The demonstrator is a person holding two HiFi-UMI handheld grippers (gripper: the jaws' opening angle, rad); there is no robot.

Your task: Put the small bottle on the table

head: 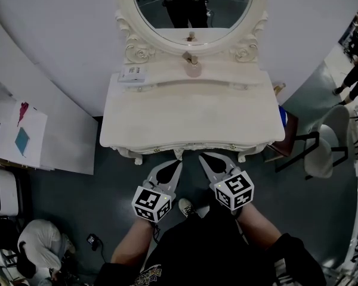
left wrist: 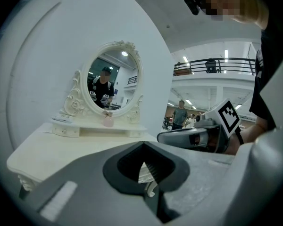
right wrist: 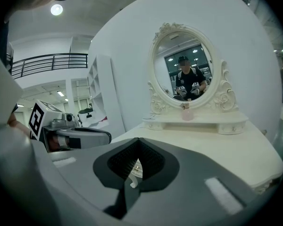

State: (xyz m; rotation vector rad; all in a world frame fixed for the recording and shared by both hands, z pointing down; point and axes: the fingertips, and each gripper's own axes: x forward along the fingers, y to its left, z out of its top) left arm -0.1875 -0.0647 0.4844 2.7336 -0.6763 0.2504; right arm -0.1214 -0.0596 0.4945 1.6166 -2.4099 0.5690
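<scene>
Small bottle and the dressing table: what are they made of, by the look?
Small bottle: pale pink, faintly see-through body with a darker cap; glass or clear plastic, too small to tell which.
Dressing table: cream-white, smooth satin paint over carved scrolls and moulded edges; likely painted wood, possibly moulded resin.

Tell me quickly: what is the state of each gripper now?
Left gripper: closed, holding nothing.
Right gripper: closed, holding nothing.
</scene>
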